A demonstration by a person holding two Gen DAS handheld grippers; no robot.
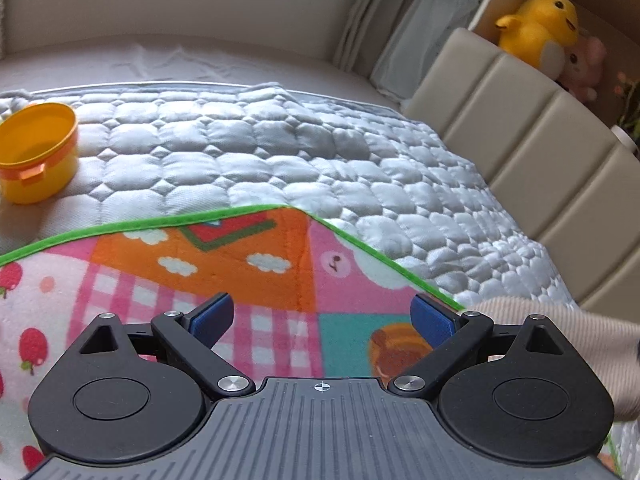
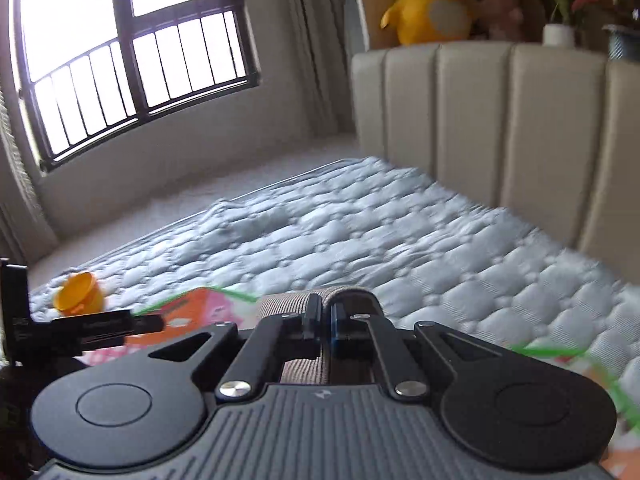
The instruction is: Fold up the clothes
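Observation:
A beige ribbed garment (image 2: 289,303) lies on a colourful, green-edged play mat (image 1: 200,272) spread over the quilted mattress (image 1: 240,148). My right gripper (image 2: 325,309) is shut on a fold of this garment, and the cloth runs back between its fingers toward the camera. In the left wrist view the same beige garment (image 1: 568,336) shows at the right edge, just beyond the right fingertip. My left gripper (image 1: 322,314) hangs open low over the mat, with only the mat's pink and orange print showing between its blue pads (image 1: 432,320).
A yellow plastic tub (image 1: 36,152) stands on the mattress at the left. The padded beige headboard (image 2: 480,120) bounds the bed on the right, with a yellow plush toy (image 2: 428,4) on the shelf behind it. A barred window (image 2: 132,48) is at the far wall.

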